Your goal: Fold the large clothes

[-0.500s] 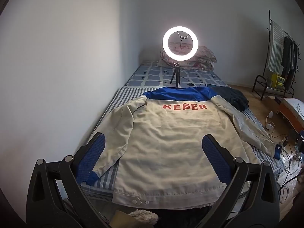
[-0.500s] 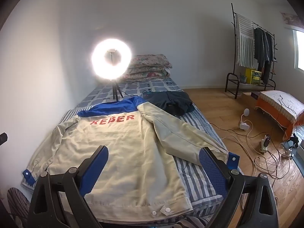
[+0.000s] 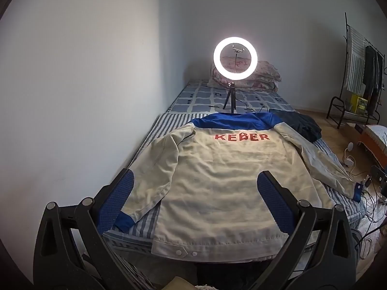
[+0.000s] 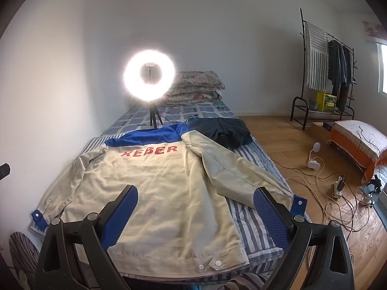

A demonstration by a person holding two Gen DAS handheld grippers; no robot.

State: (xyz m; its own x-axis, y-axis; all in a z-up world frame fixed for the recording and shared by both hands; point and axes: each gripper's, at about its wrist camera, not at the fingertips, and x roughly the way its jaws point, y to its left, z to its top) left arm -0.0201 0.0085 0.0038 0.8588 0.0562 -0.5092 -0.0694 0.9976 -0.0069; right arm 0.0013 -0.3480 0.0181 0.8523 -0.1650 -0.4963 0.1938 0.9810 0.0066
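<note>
Cream jacket (image 3: 217,181) with blue collar lies back-up, spread flat on striped bed (image 4: 251,232), sleeves out left and right. I hold left tool (image 3: 196,203) and right tool (image 4: 196,213) wide open above near hem, both empty, touching nothing.

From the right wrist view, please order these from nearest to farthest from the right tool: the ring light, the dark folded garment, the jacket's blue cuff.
1. Blue cuff, beside the right tool.
2. Dark folded garment, mid-bed, right side.
3. Ring light, farther back, left.
</note>
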